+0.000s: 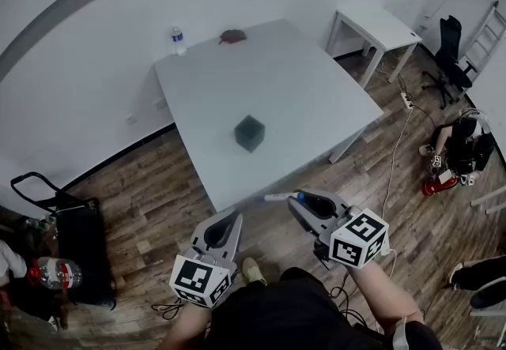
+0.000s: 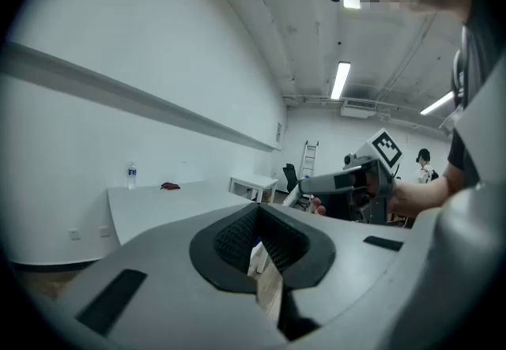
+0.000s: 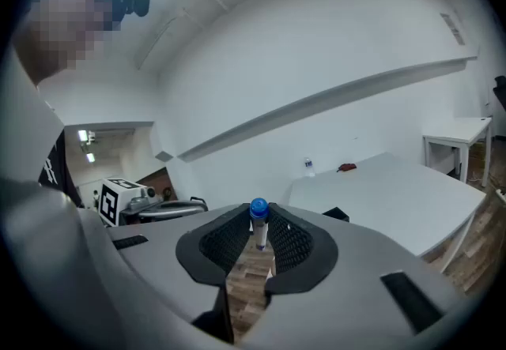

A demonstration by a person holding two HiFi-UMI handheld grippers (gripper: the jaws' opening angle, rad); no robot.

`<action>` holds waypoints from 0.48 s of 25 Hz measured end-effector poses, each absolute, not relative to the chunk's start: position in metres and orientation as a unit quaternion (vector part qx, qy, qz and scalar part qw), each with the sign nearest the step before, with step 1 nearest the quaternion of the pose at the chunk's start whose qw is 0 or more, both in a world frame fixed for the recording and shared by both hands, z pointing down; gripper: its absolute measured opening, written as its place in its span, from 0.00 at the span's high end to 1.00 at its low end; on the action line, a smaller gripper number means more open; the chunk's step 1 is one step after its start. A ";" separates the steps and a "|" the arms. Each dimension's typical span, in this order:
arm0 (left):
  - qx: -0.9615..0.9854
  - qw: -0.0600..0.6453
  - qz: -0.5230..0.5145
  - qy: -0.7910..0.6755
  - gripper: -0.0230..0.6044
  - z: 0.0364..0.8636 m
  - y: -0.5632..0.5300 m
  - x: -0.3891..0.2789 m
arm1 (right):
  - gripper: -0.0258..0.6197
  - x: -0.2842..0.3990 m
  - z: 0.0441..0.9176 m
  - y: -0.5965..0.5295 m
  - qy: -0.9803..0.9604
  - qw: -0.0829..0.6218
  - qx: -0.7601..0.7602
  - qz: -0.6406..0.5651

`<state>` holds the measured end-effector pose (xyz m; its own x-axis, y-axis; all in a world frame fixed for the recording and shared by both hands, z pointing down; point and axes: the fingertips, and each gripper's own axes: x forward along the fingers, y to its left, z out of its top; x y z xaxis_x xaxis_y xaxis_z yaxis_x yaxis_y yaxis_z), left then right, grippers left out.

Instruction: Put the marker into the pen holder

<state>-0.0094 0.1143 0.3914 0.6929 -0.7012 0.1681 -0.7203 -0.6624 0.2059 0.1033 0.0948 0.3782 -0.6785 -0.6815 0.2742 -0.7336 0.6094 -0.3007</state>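
marker [image 1: 277,197] clamped in the right tongs [image 1: 300,199], off the table [image 1: 316,80]
lower centre, the right tongs grip the blue-capped marker; the left tongs [image 1: 236,216] beside them stand slightly apart, empty. the dark pen holder [image 1: 250,133] sits mid-frame on the table.

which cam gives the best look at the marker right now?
Right gripper view: the marker sits close up between the pads of the right gripper, blue cap clear. Head view shows it small, poking sideways from that gripper. Left gripper view shows only the distant gripper; marker too small to tell.
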 end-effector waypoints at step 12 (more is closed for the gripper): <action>0.904 0.149 0.046 -0.399 0.95 0.406 0.059 -0.029 | 0.84 0.087 0.419 -0.038 -0.882 0.170 0.434 0.078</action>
